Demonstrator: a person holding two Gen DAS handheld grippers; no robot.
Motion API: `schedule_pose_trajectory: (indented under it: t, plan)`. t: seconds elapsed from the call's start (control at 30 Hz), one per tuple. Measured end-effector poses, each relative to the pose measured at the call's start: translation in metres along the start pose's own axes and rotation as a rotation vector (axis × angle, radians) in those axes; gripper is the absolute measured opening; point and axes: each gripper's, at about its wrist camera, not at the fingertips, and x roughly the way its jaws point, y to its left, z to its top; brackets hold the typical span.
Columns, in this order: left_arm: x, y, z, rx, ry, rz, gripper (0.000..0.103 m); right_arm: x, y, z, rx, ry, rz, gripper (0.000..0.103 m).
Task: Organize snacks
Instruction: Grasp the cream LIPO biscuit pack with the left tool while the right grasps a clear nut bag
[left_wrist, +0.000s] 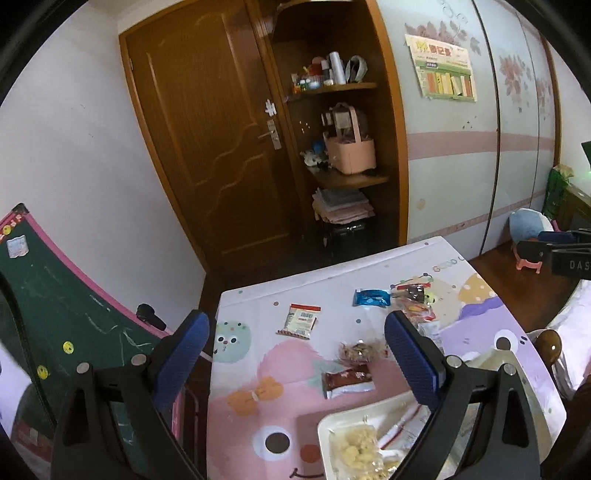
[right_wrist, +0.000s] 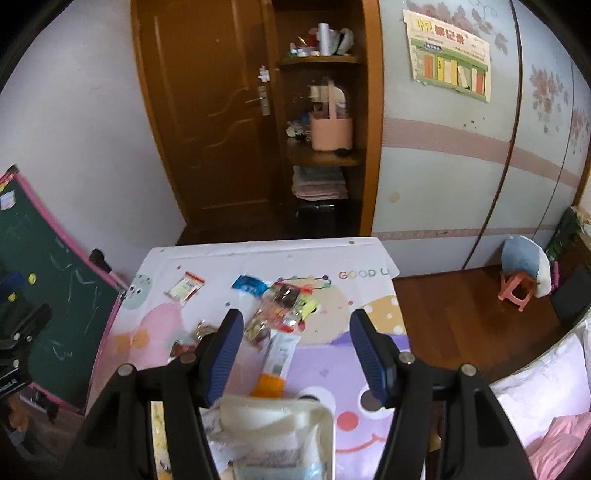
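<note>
From my remote station, I note the white tray (left_wrist: 369, 424) is cut off by the bottom edge in both wrist views. My right gripper (left_wrist: 561, 254) shows only partly at the left-wrist frame's edge. Print on the snack packets (right_wrist: 284, 314) is too blurred to read. Shelf items (left_wrist: 325, 70) are too small to identify.

Each claw, left (left_wrist: 297, 354) and right (right_wrist: 297, 349), has black plastic arms, round silver screws and bumpy blue pads (right_wrist: 225, 356).

My ribbed blue rubbery pads (left_wrist: 412, 360) hang over a smooth printed table cover (left_wrist: 258, 295) strewn with glossy, crinkled plastic snack packets (left_wrist: 300, 320), near a varnished wooden door (left_wrist: 207, 147).
</note>
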Motion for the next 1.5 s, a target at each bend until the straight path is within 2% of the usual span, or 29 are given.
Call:
schedule_pose_trajectory:
  t: [0.2, 0.3, 0.37, 0.4, 0.53, 0.67, 0.77, 0.97, 1.13, 1.27, 1.4, 1.5]
  plan:
    - [0.053, 0.018, 0.034, 0.017, 0.069, 0.021, 0.096, 0.043, -0.007, 0.034, 0.036, 0.092, 0.015, 0.06]
    - [0.092, 0.023, 0.047, 0.03, 0.09, 0.032, 0.096, 0.065, -0.003, 0.045, 0.039, 0.122, 0.016, 0.06]
    - [0.126, 0.027, 0.051, 0.022, 0.131, 0.038, 0.096, 0.085, 0.002, 0.048, 0.04, 0.153, 0.008, 0.06]
    - [0.146, 0.029, 0.051, 0.012, 0.167, 0.018, 0.096, 0.094, 0.005, 0.047, 0.04, 0.168, 0.014, 0.06]
    - [0.213, 0.028, 0.042, 0.058, 0.263, 0.023, 0.096, 0.14, 0.014, 0.035, 0.059, 0.268, 0.026, 0.06]
    - [0.271, 0.02, 0.02, 0.121, 0.35, 0.04, 0.095, 0.183, 0.019, 0.007, 0.115, 0.378, 0.08, 0.06]
    - [0.305, 0.016, 0.001, 0.112, 0.41, 0.011, 0.095, 0.205, 0.023, -0.01, 0.143, 0.436, 0.097, 0.06]
    - [0.349, 0.009, -0.023, 0.087, 0.475, -0.016, 0.095, 0.24, 0.034, -0.031, 0.194, 0.517, 0.139, 0.06]
    - [0.373, 0.008, -0.035, 0.068, 0.509, -0.006, 0.095, 0.257, 0.04, -0.035, 0.217, 0.528, 0.148, 0.06]
    - [0.387, 0.008, -0.043, 0.033, 0.533, -0.026, 0.095, 0.271, 0.048, -0.041, 0.214, 0.547, 0.142, 0.06]
    - [0.398, 0.004, -0.051, 0.03, 0.551, -0.031, 0.095, 0.282, 0.056, -0.045, 0.189, 0.544, 0.117, 0.056]
    - [0.404, 0.004, -0.052, -0.008, 0.545, -0.046, 0.094, 0.288, 0.058, -0.045, 0.193, 0.552, 0.118, 0.055]
